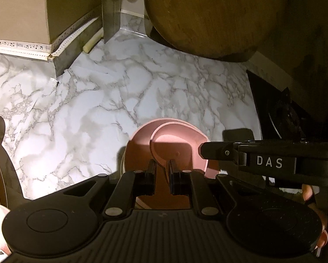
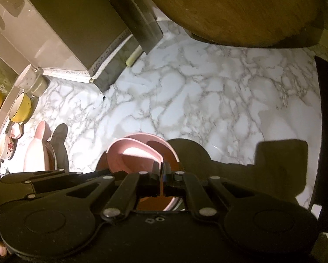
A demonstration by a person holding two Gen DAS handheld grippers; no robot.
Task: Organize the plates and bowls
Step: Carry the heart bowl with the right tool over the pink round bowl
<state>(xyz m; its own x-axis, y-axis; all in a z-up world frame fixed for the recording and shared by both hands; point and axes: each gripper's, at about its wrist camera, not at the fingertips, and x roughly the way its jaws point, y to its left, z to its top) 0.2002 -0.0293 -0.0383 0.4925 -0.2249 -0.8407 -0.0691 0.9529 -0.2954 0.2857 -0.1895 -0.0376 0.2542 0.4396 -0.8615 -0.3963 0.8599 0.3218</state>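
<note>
Above marble counter (image 1: 120, 100), both grippers' fingers pinching pink bowls' rims, left gripper (image 1: 161, 166), right gripper (image 2: 161, 168).

The left tool (image 1: 161, 171) grips nested pink bowls (image 1: 164, 142) above the marble counter (image 1: 98, 100).

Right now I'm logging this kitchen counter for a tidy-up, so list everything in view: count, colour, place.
pink dishes: two, pink, nested, over the counter's near middle, one in each gripper
marble counter: one, white with grey veins, under everything
round wooden board: one, brown, propped at the back right
yellow pot: one, yellow with white inside, far left by the wall
speckled cup: one, pale, behind the yellow pot
small patterned dishes: at least two, white with red, far left
stove: one, black, right edge
left gripper: black, jaws shut on a dish rim
right gripper: black, jaws shut on a dish rim
</note>
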